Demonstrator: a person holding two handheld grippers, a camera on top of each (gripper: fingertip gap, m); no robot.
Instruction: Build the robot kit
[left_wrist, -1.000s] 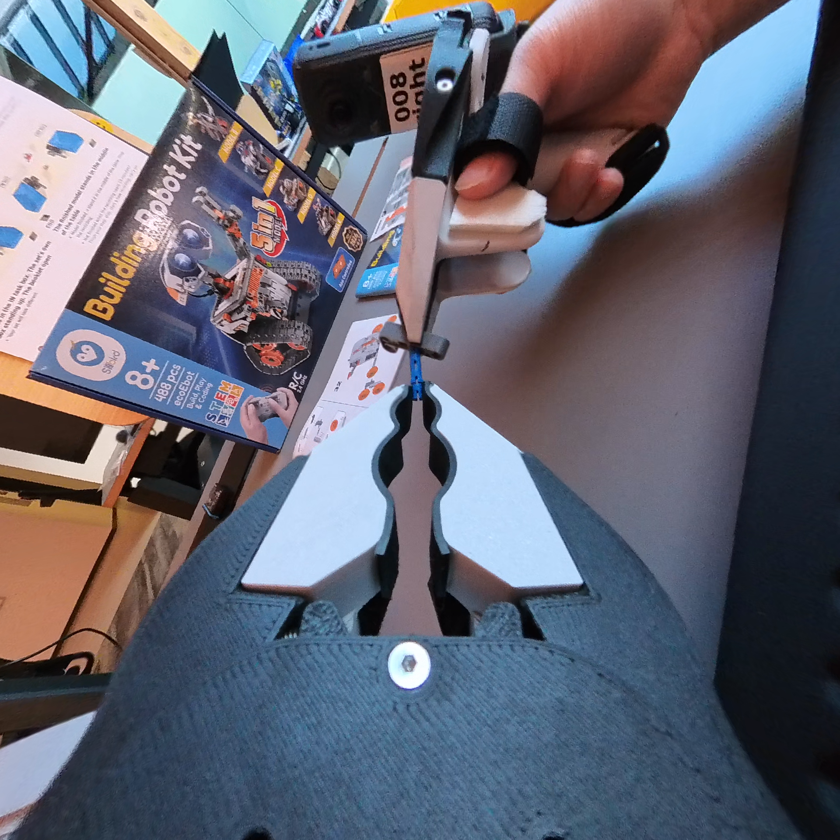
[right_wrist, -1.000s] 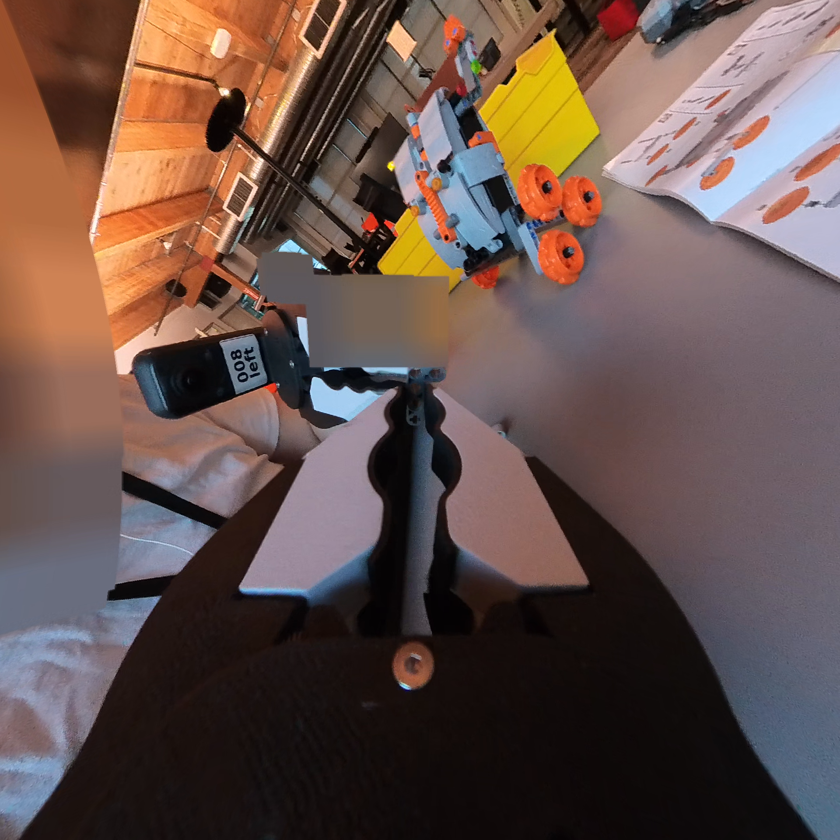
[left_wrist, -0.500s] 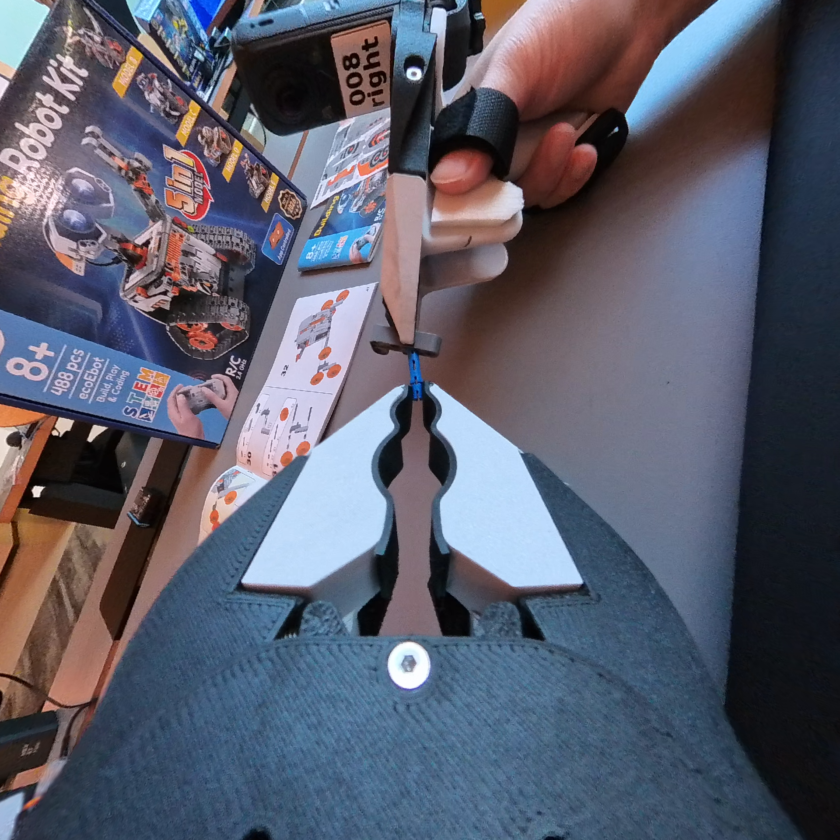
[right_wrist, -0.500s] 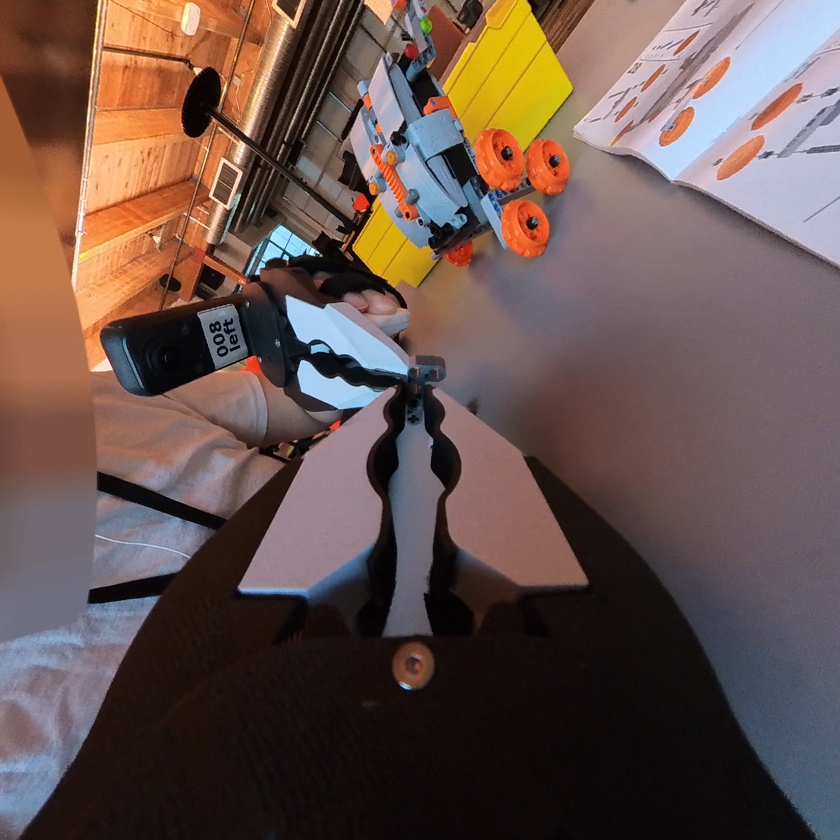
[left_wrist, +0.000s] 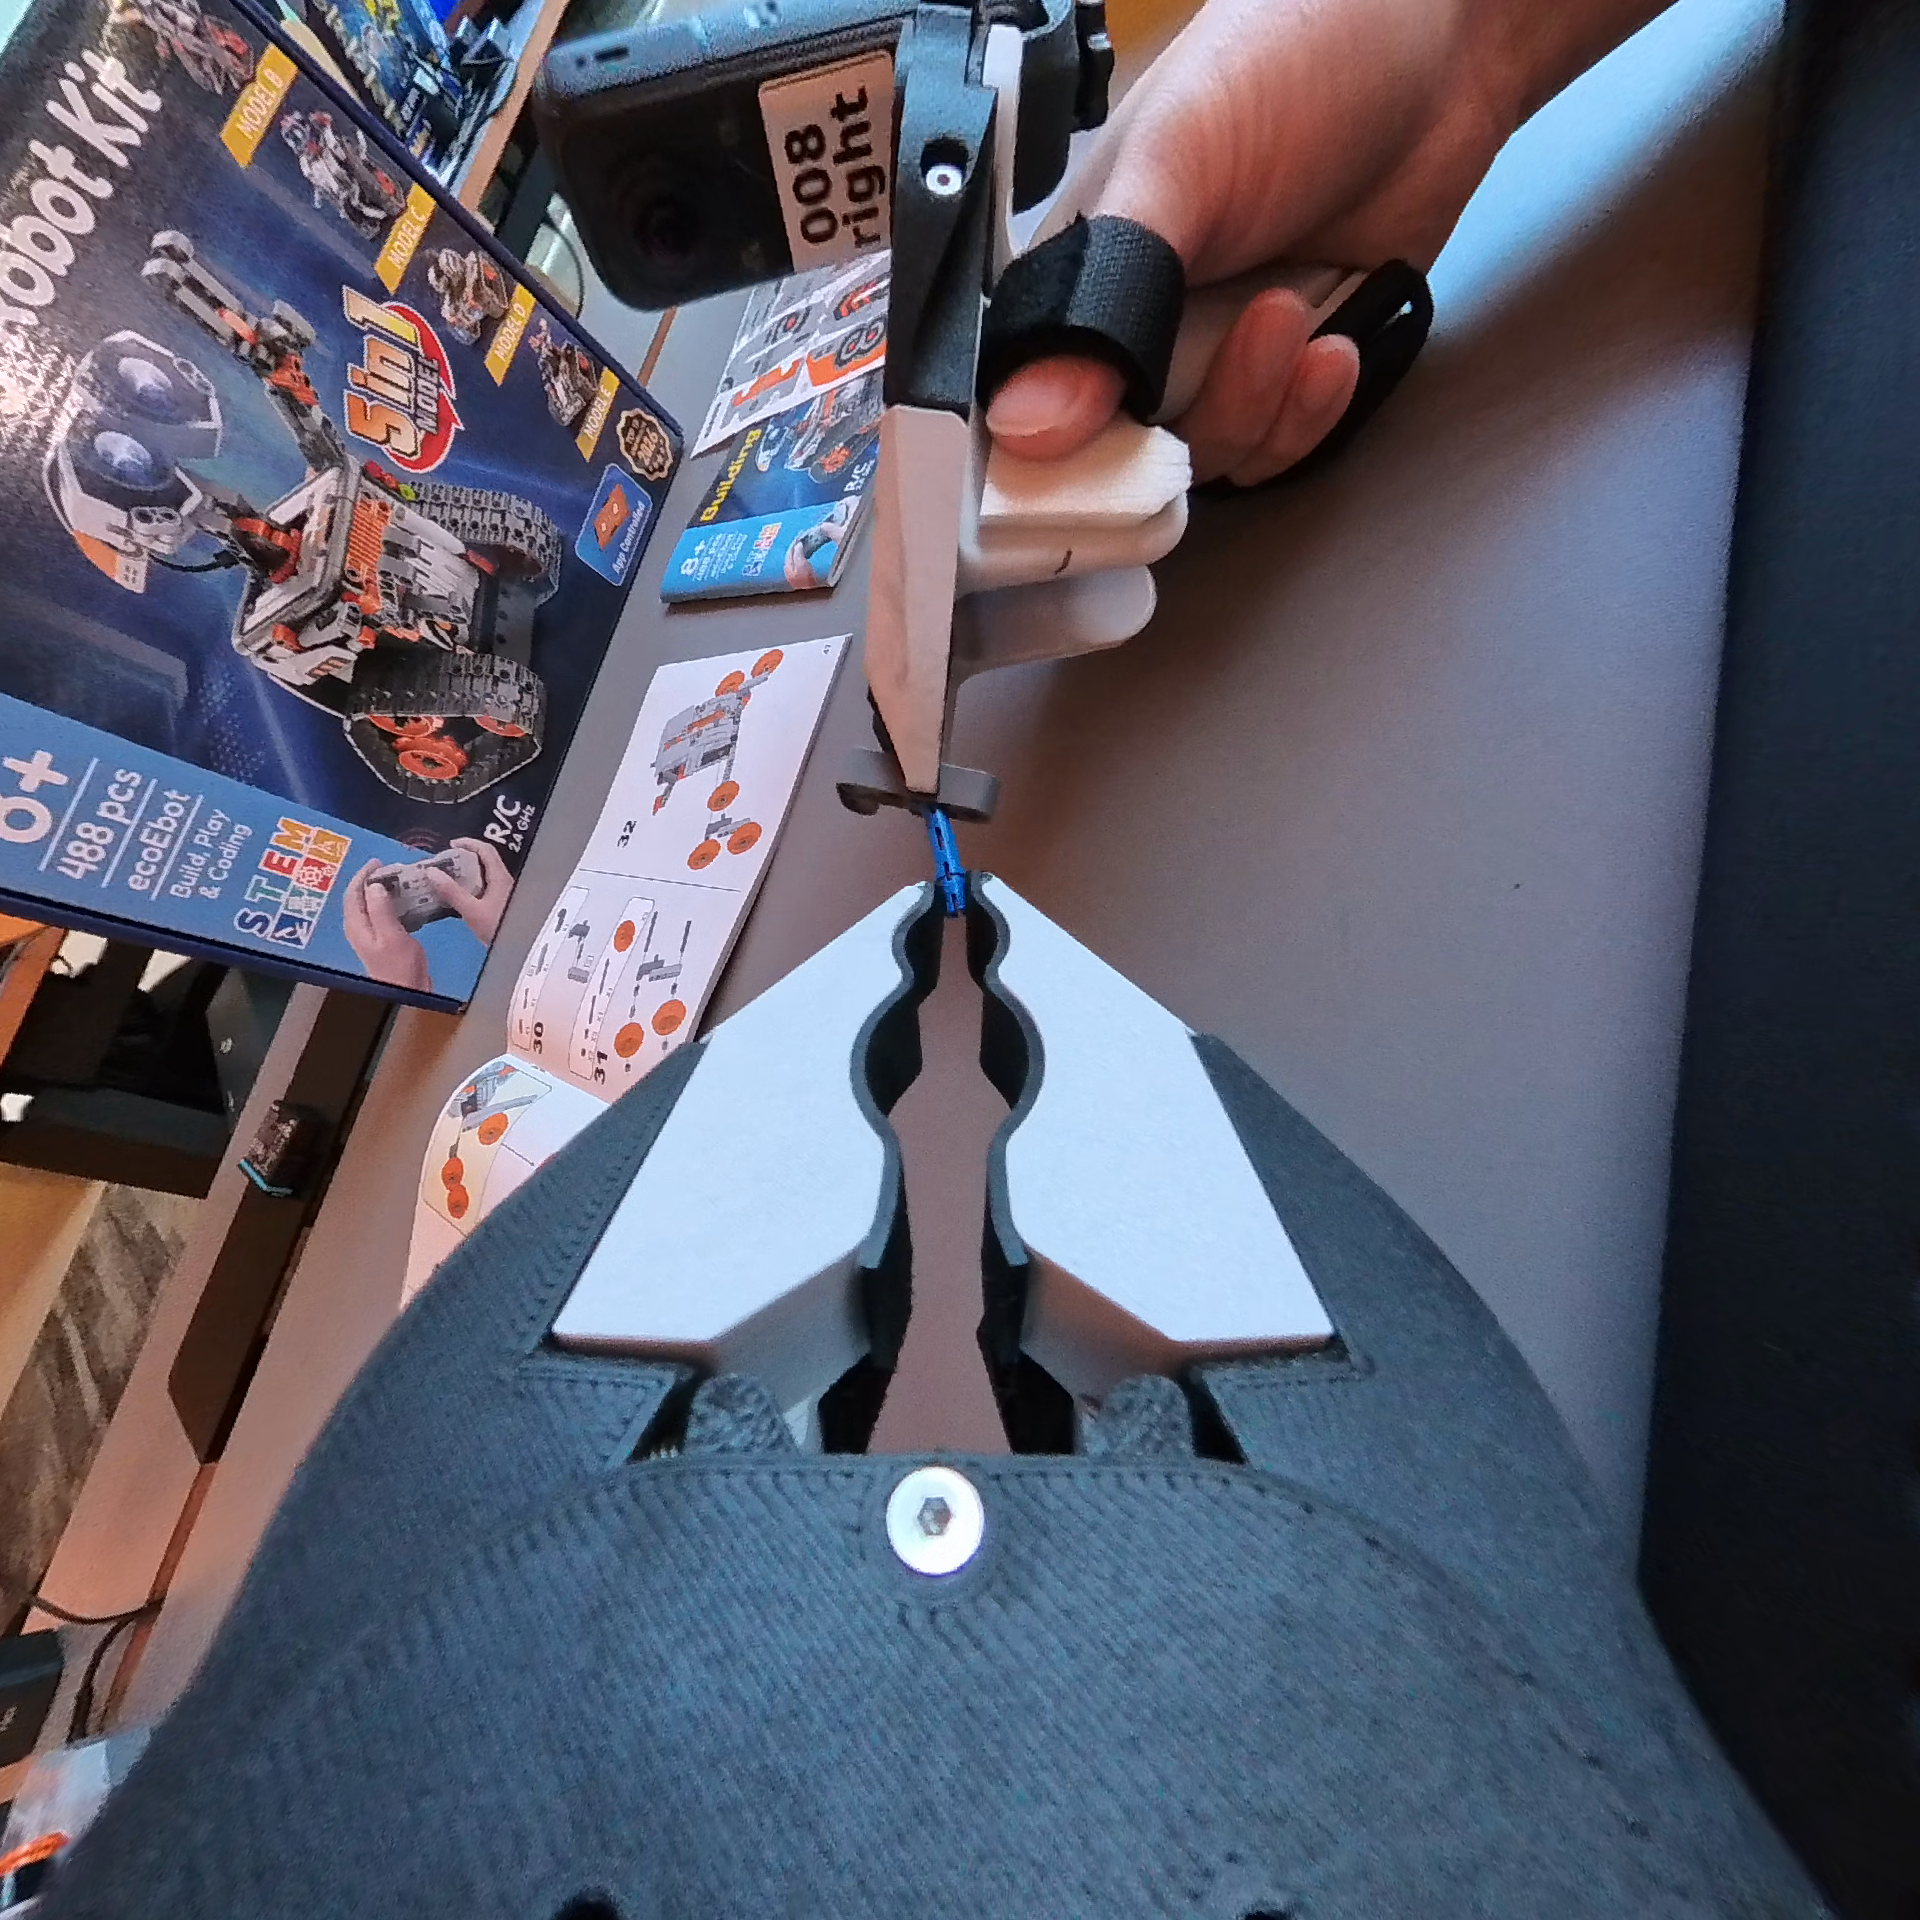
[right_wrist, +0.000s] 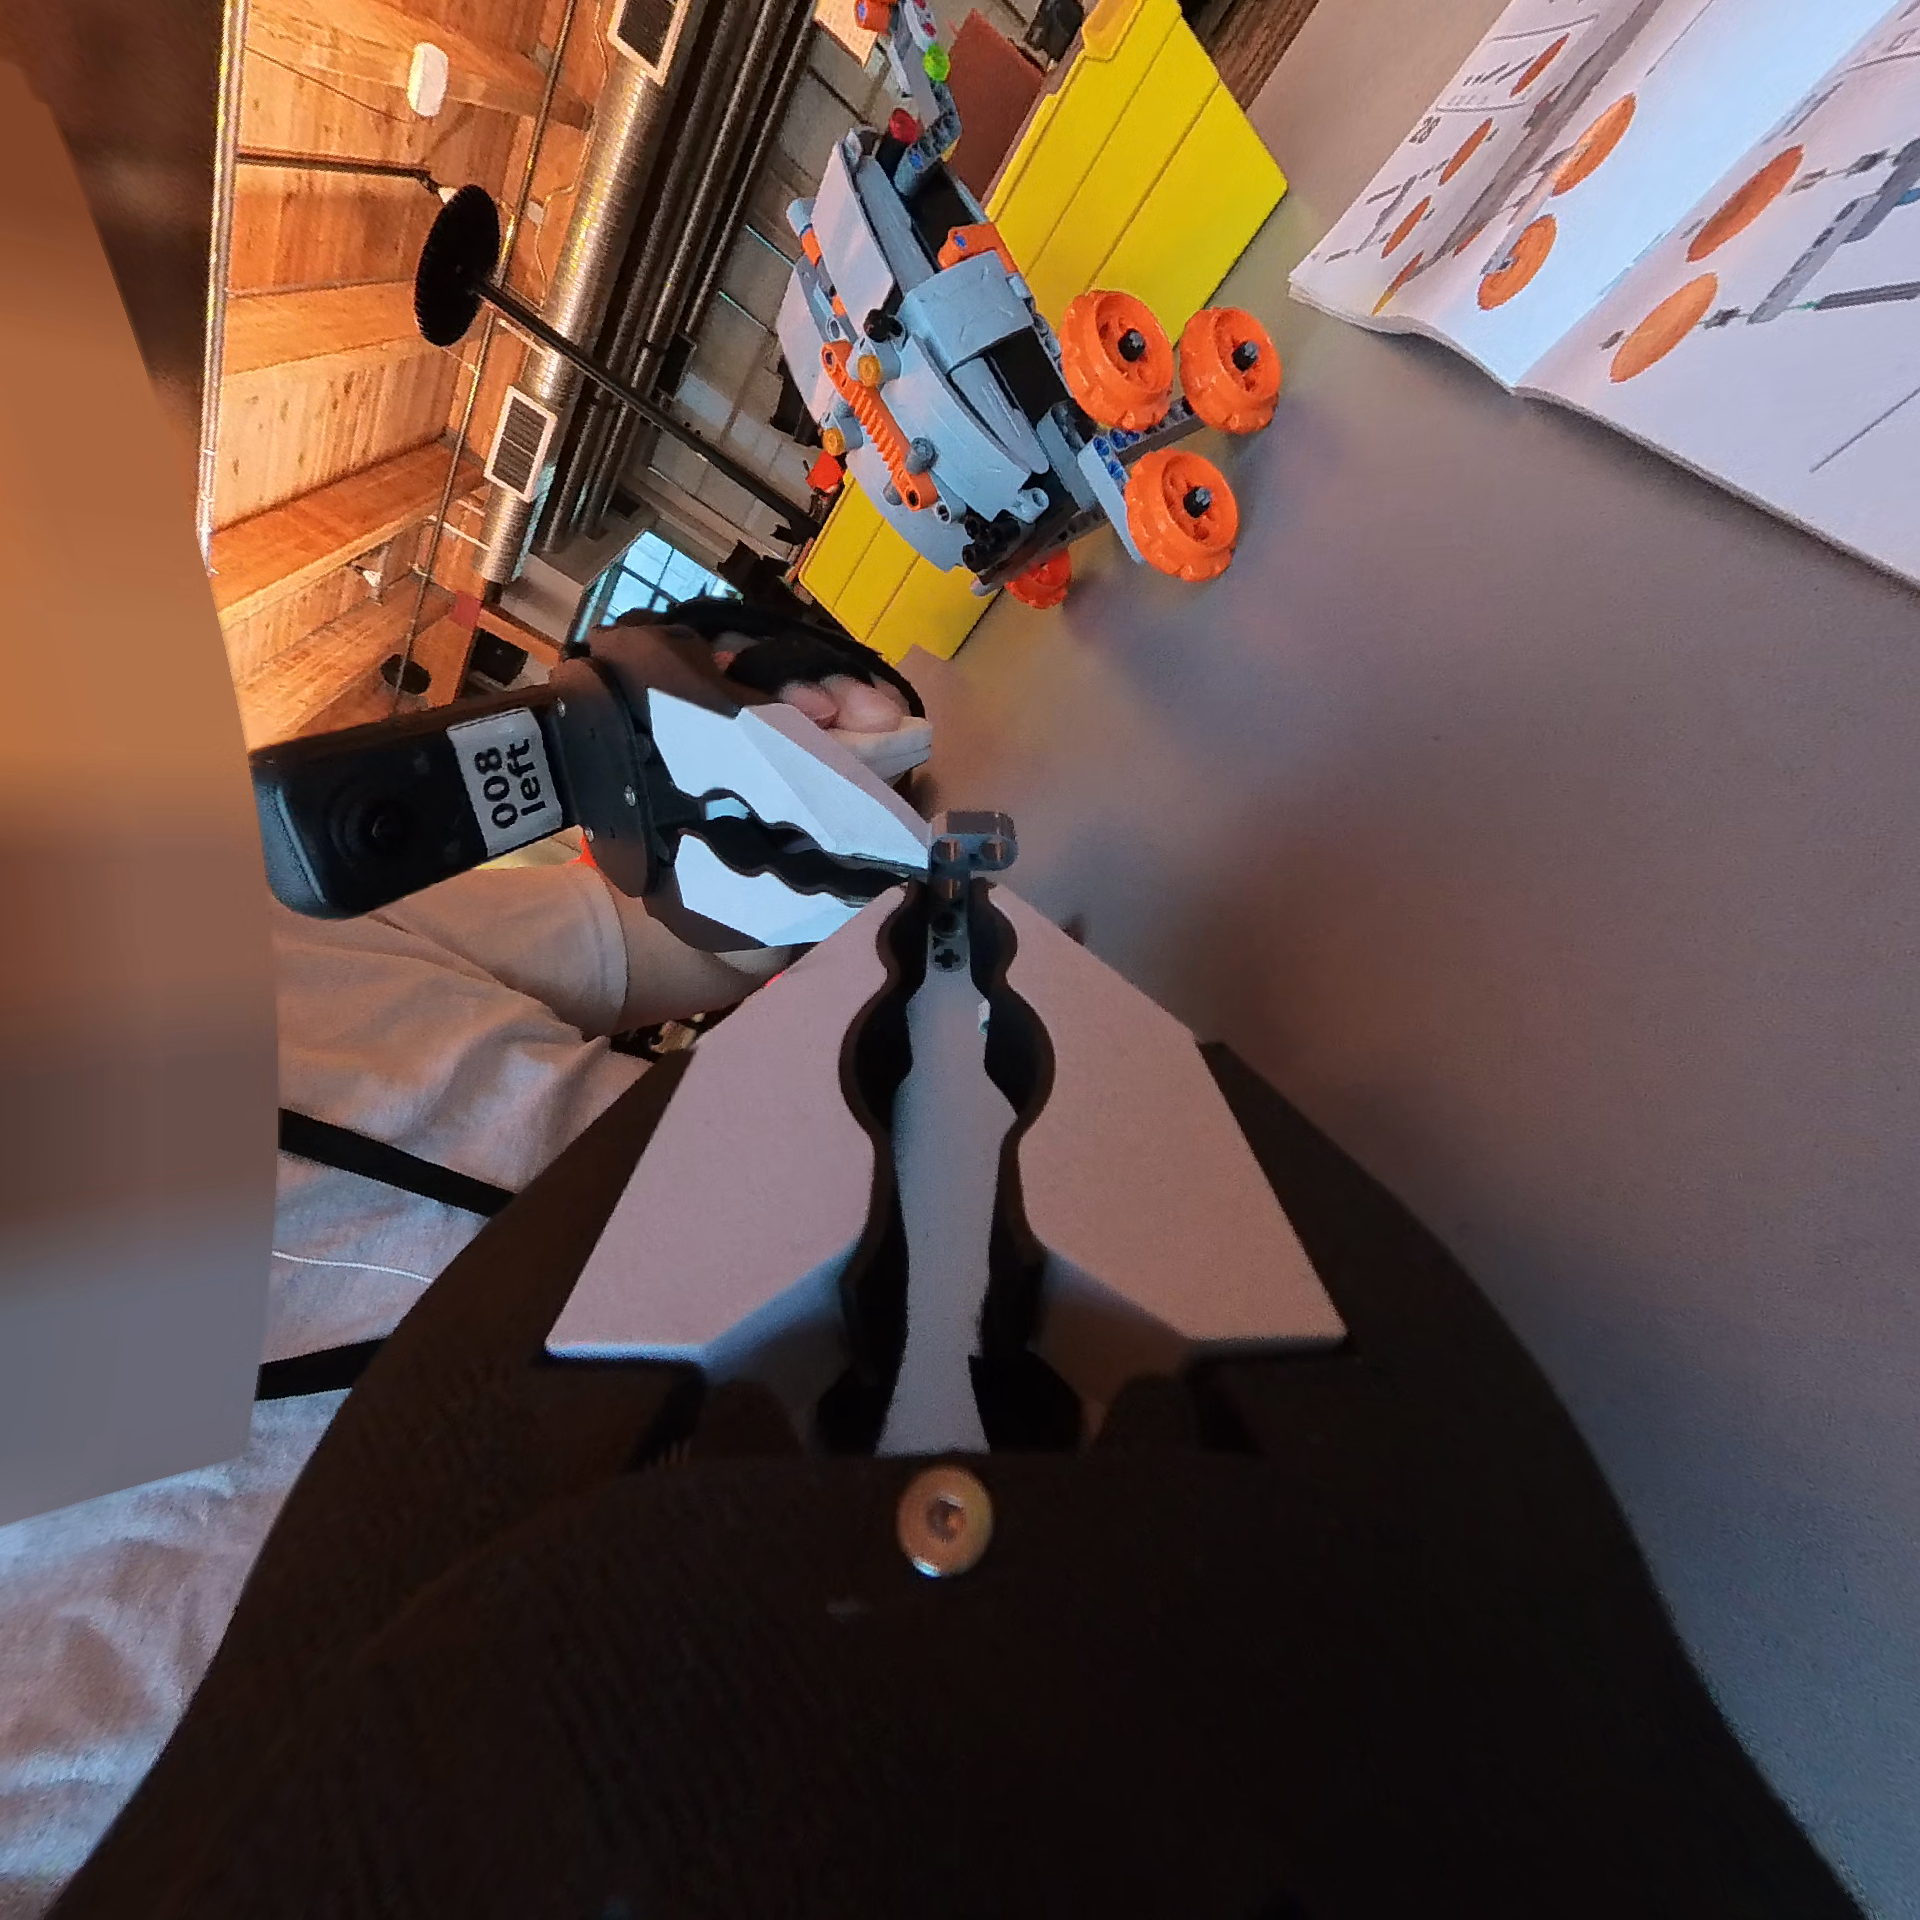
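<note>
In the left wrist view my left gripper (left_wrist: 948, 896) is shut on a small blue pin (left_wrist: 941, 844). The pin's far end meets a grey beam piece (left_wrist: 920, 798) held by my right gripper (left_wrist: 923, 774), which a hand holds just above. In the right wrist view my right gripper (right_wrist: 951, 896) is shut on the same grey beam piece (right_wrist: 971, 840), whose holed end sticks out past the tips. The left gripper (right_wrist: 912, 868) comes in from the left and touches that piece. The blue pin is hidden in this view. Both grippers are above the grey table (left_wrist: 1403, 935).
A blue robot-kit box (left_wrist: 260, 468) leans at the left, with an open instruction booklet (left_wrist: 717, 769) and a small blue booklet (left_wrist: 769, 520) on the table. A part-built grey model with orange wheels (right_wrist: 997, 384) stands before yellow bins (right_wrist: 1122, 229). Open manual pages (right_wrist: 1662, 260) lie right.
Both grippers have stayed tip to tip, with the pin against the grey piece. The pair has turned together, so the box slid left and the other gripper shows closer and fuller in each view.
</note>
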